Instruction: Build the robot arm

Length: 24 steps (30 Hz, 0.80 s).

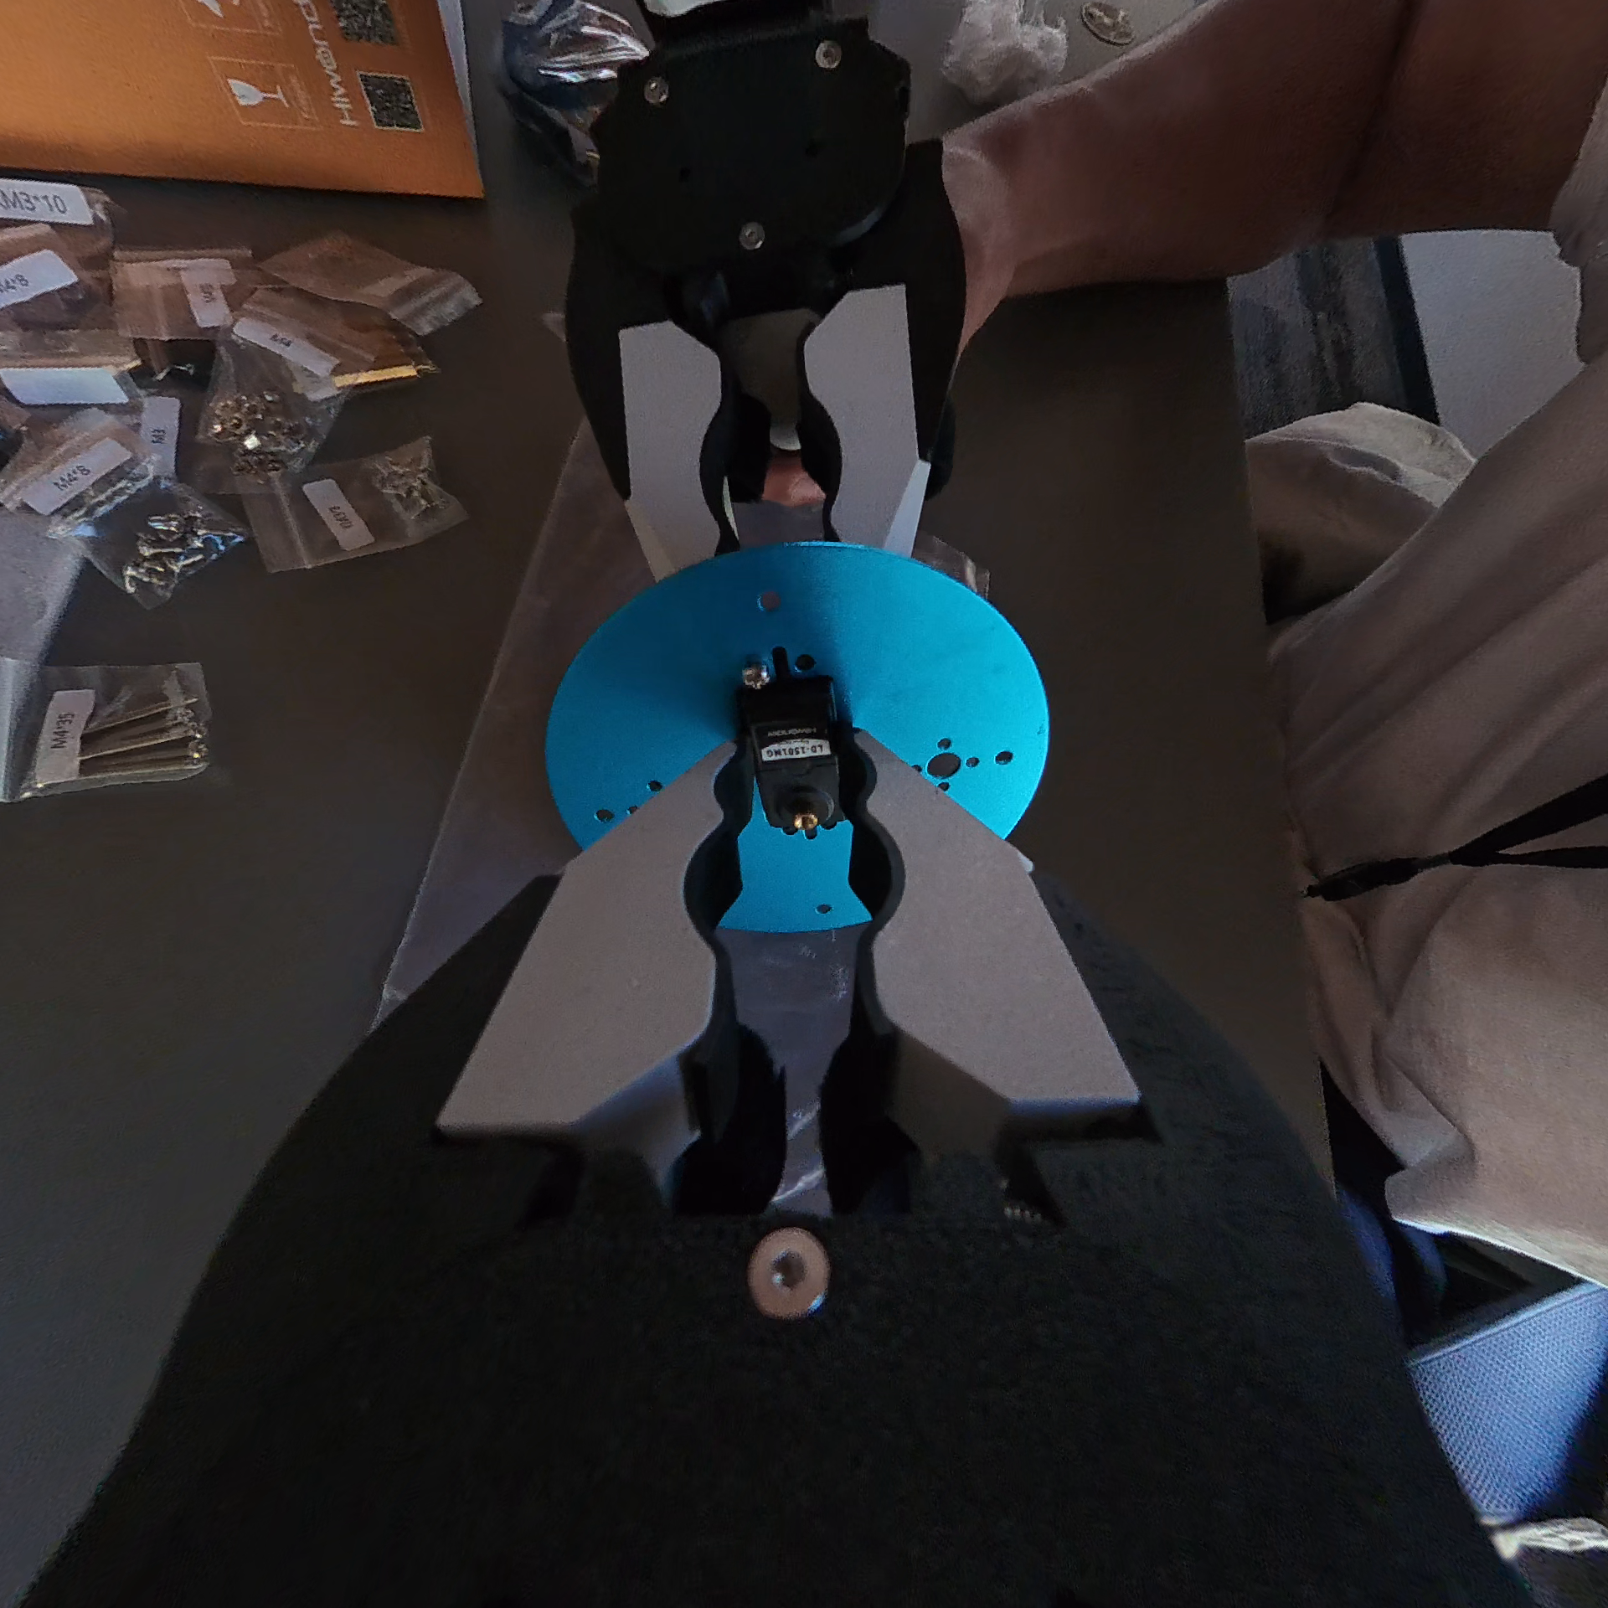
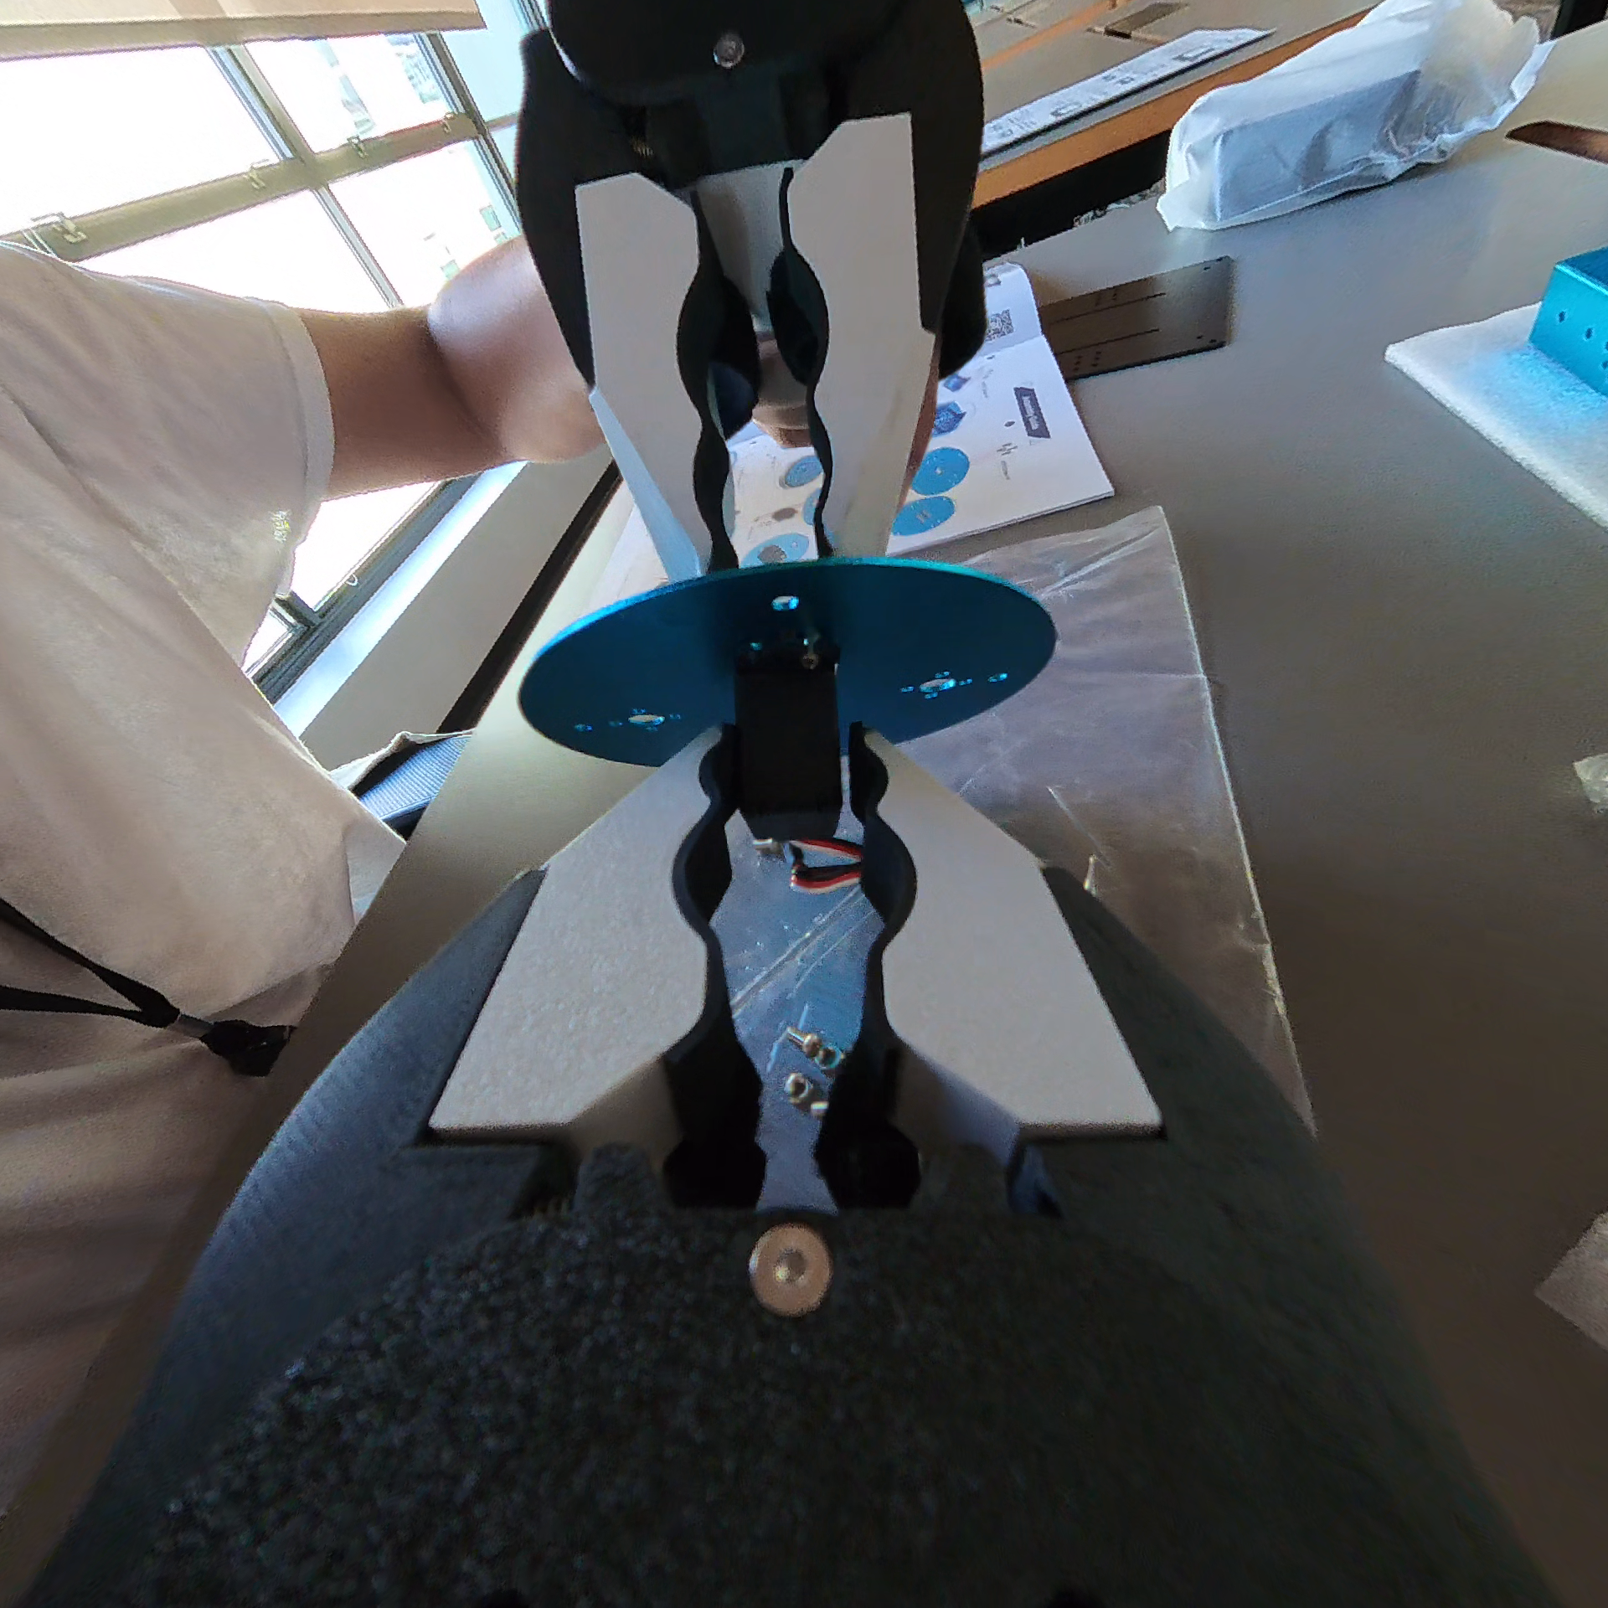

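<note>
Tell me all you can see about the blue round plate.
The blue round plate is a thin, matte metal-looking disc with many small holes. A black servo sits through its centre, one screw beside it. It hangs above a clear plastic sheet, with left tongs and right tongs closed on the servo from opposite sides.

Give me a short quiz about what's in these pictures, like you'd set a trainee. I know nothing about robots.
1. Multiple choice: the round plate held up between the two grippers is A) red, B) blue, C) yellow.
2. True or false: small bags of screws lie on the table near an orange box.
3. Short answer: what black part sits between the fingertips of both the left gripper and the right gripper?

Key
1. B.
2. True.
3. The servo mounted through the plate. The left gripper takes its top side, the right its underside, where the wires come out.
</note>
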{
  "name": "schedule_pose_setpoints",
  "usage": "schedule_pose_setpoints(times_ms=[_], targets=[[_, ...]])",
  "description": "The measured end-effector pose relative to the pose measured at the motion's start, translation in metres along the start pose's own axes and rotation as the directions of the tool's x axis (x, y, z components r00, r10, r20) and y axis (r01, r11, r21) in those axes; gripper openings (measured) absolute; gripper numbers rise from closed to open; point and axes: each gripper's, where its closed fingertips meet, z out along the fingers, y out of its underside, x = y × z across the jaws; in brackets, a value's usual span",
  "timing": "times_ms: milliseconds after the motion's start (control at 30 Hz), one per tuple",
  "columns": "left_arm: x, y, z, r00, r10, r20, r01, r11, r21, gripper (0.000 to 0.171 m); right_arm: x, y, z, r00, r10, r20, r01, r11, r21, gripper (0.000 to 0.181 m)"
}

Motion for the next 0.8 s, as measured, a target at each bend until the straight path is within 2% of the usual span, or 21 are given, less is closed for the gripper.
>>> schedule_pose_setpoints(times_ms=[200, 300, 467, 567, 800], targets=[[-0.008, 0.003, 0.000, 1.000, 0.031, -0.004, -0.030, 0.999, 0.038, 0.018, 0.009, 0.004, -0.005, 1.000, -0.005, -0.030, 0.004, 1.000, -0.029, 0.025], [-0.011, 0.000, -0.009, 0.997, 0.075, 0.007, -0.075, 0.995, 0.058, 0.018, 0.014, 0.007, -0.008, 0.997, -0.052, -0.052, 0.049, 0.997, -0.062, 0.023], [-0.017, 0.002, -0.010, 0.997, 0.073, 0.002, -0.073, 0.994, 0.086, 0.018, 0.018, 0.003, -0.004, 0.988, -0.121, -0.100, 0.113, 0.990, -0.087, 0.020], [-0.014, 0.003, -0.009, 0.997, 0.070, -0.013, -0.068, 0.989, 0.129, 0.018, 0.015, -0.006, -0.001, 0.983, -0.149, -0.111, 0.145, 0.989, -0.043, 0.022], [-0.014, 0.014, -0.010, 0.992, 0.117, 0.037, -0.121, 0.979, 0.166, 0.019, 0.016, -0.003, 0.007, 0.969, -0.210, -0.127, 0.193, 0.972, -0.133, 0.021]])
